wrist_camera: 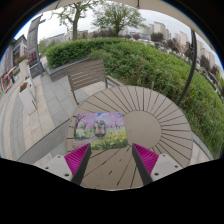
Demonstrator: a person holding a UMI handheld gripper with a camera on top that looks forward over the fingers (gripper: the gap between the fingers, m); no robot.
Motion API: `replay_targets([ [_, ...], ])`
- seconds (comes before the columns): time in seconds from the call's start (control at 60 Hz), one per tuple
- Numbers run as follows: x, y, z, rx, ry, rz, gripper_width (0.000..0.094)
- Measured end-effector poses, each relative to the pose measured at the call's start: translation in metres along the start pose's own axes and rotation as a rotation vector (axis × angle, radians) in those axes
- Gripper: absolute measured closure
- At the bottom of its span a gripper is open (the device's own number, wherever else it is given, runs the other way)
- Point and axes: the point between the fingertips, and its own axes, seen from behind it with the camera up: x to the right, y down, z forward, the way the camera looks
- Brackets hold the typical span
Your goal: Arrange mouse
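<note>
Fingers (111, 158) wide apart, empty, above slatted table (160, 115), mousepad (100, 130) ahead.

A round wooden slatted table (150, 112) carries the things. On it lies a rectangular mouse mat with a pink and green flower picture (101, 130), flat, just ahead of the gripper's fingers.

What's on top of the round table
A mouse pad with a printed picture lies on the slatted table, just ahead of the open gripper. No mouse shows on it.
</note>
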Motion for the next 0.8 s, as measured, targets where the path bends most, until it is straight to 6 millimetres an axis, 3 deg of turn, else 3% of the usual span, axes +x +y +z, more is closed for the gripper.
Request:
replay_targets([
  [0.1,0.01,0.021,-0.044,-0.02,0.013,0.01,0.0086],
  [0.2,0.012,0.04,-0.063,-0.044,0.01,0.018,0.0087],
  [0.417,0.027,0.04,-0.066,-0.029,0.035,-0.003,0.0083],
  [0.8,0.001,0.042,-0.07,-0.013,-0.027,-0.078,0.0095],
])
